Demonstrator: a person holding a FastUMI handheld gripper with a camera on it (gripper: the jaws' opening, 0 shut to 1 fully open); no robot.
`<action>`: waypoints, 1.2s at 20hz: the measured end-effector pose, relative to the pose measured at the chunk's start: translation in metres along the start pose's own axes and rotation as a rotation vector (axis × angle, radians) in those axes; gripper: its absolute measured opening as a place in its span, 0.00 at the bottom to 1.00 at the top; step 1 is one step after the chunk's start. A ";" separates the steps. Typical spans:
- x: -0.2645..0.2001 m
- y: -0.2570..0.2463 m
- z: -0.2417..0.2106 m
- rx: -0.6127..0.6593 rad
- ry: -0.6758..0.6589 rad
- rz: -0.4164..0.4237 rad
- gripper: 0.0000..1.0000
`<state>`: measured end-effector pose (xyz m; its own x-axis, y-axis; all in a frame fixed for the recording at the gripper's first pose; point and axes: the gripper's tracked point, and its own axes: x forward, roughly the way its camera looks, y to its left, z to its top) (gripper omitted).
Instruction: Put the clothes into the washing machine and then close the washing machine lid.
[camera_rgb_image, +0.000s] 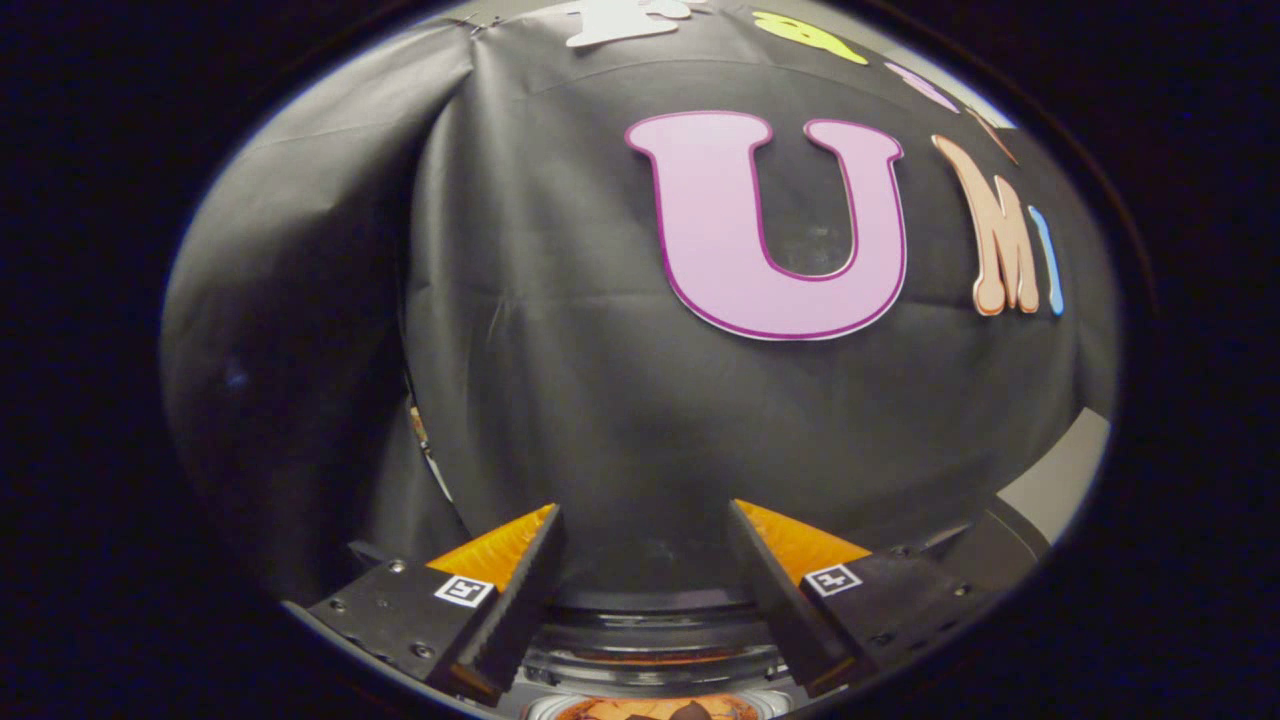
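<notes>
Gripper (645, 520) held level, jaws wide apart, nothing between fingers (520, 590). Washing machine (650, 640) low between and just under fingertips, its round opening partly seen. Orange-and-dark clothes (660, 710) lying inside opening. Black booth wall (560, 350) beyond fingers.

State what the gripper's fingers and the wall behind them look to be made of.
Gripper: open, nothing between the jaws. Fingers: ribbed black pads, probably rubber, on glossy orange bodies, likely plastic. Wall: matte black cloth, judging by its creases and folds. The round thing below the fingers looks like glossy, partly clear plastic, though that is uncertain.
</notes>
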<state>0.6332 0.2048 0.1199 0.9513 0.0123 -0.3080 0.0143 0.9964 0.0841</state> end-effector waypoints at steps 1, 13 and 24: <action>0.001 -0.001 0.004 -0.051 -0.009 -0.013 0.97; 0.003 -0.001 -0.002 -0.059 0.073 0.025 0.99; 0.007 -0.002 -0.002 -0.056 0.050 0.063 0.99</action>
<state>0.6389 0.2026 0.1161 0.9331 0.0781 -0.3510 -0.0639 0.9966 0.0520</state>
